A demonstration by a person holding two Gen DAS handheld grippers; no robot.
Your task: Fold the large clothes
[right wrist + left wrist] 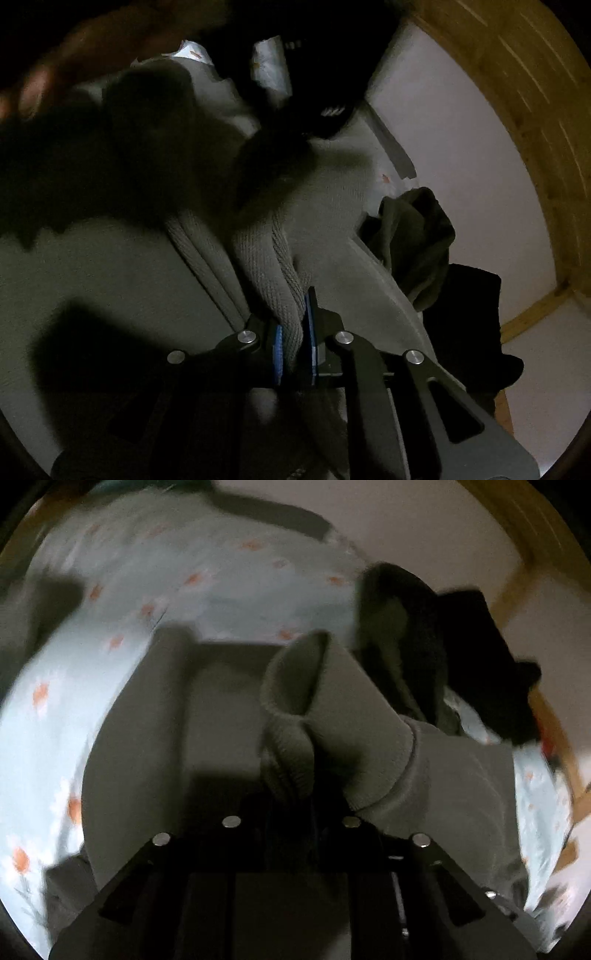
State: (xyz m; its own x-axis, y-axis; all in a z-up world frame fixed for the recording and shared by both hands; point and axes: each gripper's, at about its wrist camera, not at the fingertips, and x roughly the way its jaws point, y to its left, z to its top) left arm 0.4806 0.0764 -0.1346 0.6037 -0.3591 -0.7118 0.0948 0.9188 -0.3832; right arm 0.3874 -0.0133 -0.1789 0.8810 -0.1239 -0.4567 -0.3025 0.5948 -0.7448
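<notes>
1. Pinching the grey sweatshirt (325,206) by its ribbed hem (284,266), your right gripper (295,343) has its blue pads closed on it.
2. Your left gripper (295,812) grips a ribbed cuff (314,716) — fingertips hidden by cloth.
3. It lies on the floral bedsheet (147,572) — dark clothes (461,657) beside.

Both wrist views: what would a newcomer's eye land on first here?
The grey sweater fills both views, its ribbed cuff bunched in the left claw. In the right view, another ribbed fold is pinched between the right claw's blue pads. Beneath lies a pale floral sheet, dark clothes heaped beside.
</notes>
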